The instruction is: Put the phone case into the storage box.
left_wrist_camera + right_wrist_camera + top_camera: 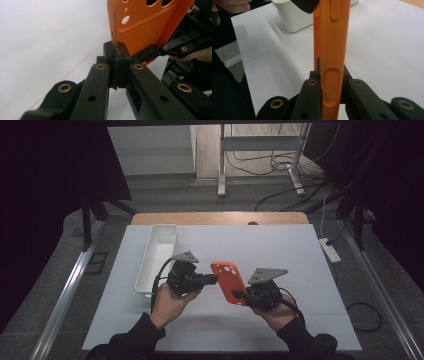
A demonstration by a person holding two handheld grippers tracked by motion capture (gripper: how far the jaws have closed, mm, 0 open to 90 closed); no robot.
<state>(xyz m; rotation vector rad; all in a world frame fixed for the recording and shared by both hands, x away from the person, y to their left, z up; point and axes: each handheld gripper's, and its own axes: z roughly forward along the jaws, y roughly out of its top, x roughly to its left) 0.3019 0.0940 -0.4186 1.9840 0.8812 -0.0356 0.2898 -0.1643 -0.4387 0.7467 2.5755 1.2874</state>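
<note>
A person sits at a table covered with a white sheet (260, 250). Each hand holds a black gripper.

Between the two grippers is an orange phone case (229, 282). It is up off the sheet, held in the air. It has round holes near its top end, where a camera would look through. On its thin edge there are long raised button shapes. I can read no brand, label or writing on the case or anywhere else.

The left gripper (214, 278) reaches in from the left. Its jaws have just been closing, and in the left gripper view they are pressed together on the thin edge of the case, near a corner. The pads (122, 53) pinch only a small bit of the orange rim.

The right gripper (239, 295) comes in from the right and holds the lower end of the case. In the right gripper view the case stands up straight between its jaws, edge on, and the jaws squeeze it from both sides.

A long white tray (156, 262) sits on the sheet, just to the left of the left gripper. It does not touch the case. Past the sheet, the far edge of the wooden table (220, 218) peeks out. A white power strip (330, 249) lies on the floor to the right.
</note>
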